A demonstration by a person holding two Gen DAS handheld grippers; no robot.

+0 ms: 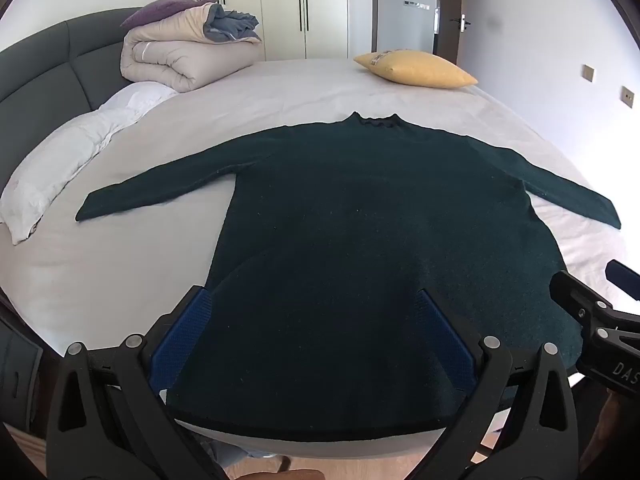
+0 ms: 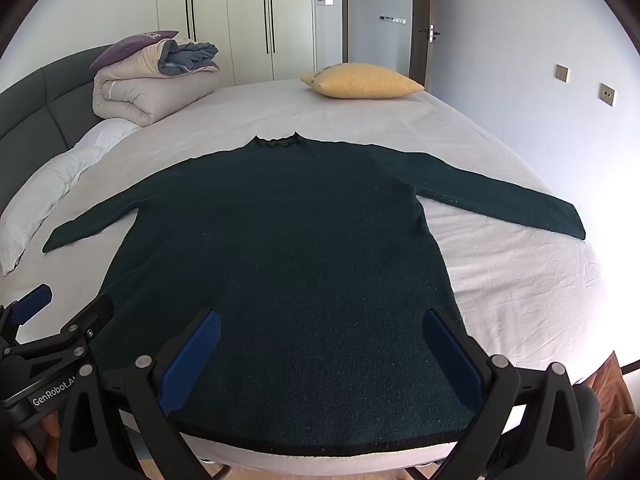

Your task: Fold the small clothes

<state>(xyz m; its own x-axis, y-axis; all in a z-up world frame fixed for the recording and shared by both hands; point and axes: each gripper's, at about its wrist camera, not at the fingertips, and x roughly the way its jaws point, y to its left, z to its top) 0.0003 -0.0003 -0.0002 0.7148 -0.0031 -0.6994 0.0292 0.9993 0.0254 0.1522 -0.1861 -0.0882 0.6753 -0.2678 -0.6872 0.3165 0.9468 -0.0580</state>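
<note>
dark green sweater (image 1: 360,220) spread flat on a bed, both grippers poised wide at its hem.

sweater lies face up on the pale bed sheet (image 1: 280,92), collar away from the cameras, both sleeves stretched out to the sides, hem at the near edge of the mattress. left gripper (image 1: 316,340) sits over the hem's left part, its blue-padded fingers (image 1: 184,336) spread wide with nothing between them but the knit below. right gripper (image 2: 320,356) sits over the hem's right part, fingers (image 2: 452,352) likewise spread wide and holding nothing. a yellow pillow (image 1: 416,70) rests at the far side of the bed, a folded beige duvet (image 1: 180,56) by the grey headboard (image 1: 36,68), and a white pillow (image 1: 68,160) lies along the left.
</note>
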